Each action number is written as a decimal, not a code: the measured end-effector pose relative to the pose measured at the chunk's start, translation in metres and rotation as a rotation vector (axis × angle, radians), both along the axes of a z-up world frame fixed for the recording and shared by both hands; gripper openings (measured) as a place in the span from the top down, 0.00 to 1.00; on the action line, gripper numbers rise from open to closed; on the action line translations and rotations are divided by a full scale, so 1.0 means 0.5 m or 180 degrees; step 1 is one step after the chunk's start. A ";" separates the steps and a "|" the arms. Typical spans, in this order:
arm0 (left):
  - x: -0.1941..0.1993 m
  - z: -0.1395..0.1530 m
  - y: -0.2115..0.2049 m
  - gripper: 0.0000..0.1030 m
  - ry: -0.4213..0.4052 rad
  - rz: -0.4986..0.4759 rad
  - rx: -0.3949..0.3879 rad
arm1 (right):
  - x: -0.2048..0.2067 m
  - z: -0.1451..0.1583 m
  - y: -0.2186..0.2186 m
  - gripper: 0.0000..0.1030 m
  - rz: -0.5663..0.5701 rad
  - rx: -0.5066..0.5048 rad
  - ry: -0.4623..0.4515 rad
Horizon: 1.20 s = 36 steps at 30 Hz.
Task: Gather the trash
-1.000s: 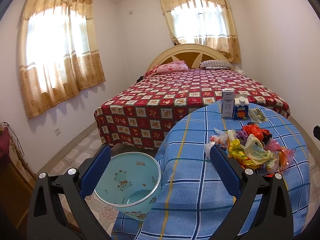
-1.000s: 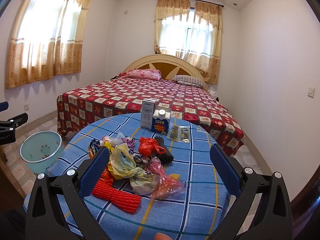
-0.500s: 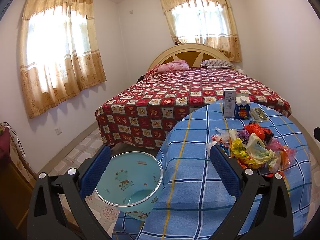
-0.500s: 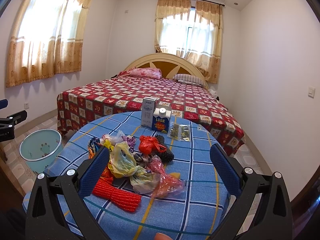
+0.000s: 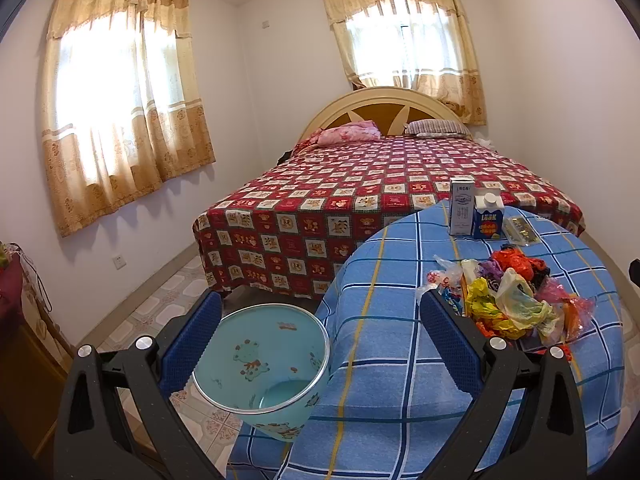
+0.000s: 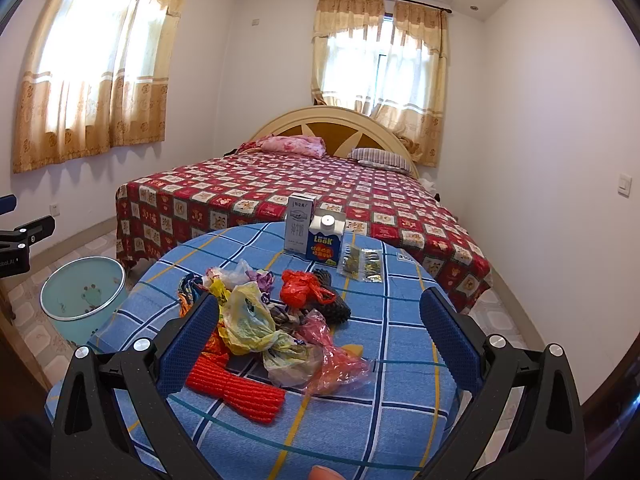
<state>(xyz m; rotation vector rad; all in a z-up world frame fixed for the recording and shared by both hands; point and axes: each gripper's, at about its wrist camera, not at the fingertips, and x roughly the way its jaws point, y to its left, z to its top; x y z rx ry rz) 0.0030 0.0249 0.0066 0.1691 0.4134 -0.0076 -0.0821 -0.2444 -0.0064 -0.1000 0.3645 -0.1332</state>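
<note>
On the bench point(image 6: 360, 408) we log 1 heap of crumpled plastic bags point(image 6: 256, 320): light, soft, slippery; pinch a bunched fold. Bin point(image 5: 264, 364) waits beside. Left gripper point(image 5: 320, 340) and right gripper point(image 6: 320, 344) fingers released, empty.

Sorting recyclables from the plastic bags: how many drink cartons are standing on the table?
2. A tall white carton stands at the far edge of the table, and a shorter blue carton with a round cap stands touching its right side. The bag pile might hide more.
</note>
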 end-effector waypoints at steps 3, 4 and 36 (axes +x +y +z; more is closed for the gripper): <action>0.000 0.000 0.000 0.06 0.0001 0.0000 0.0003 | 0.000 0.000 0.000 0.04 -0.0001 -0.0002 0.0003; 0.000 0.000 0.000 0.06 0.0003 0.0000 -0.0001 | 0.000 0.000 0.001 0.04 -0.0003 -0.0004 0.0004; 0.004 0.001 0.014 0.06 0.0011 0.0004 0.0007 | 0.007 -0.009 -0.003 0.04 0.0000 -0.0007 0.0040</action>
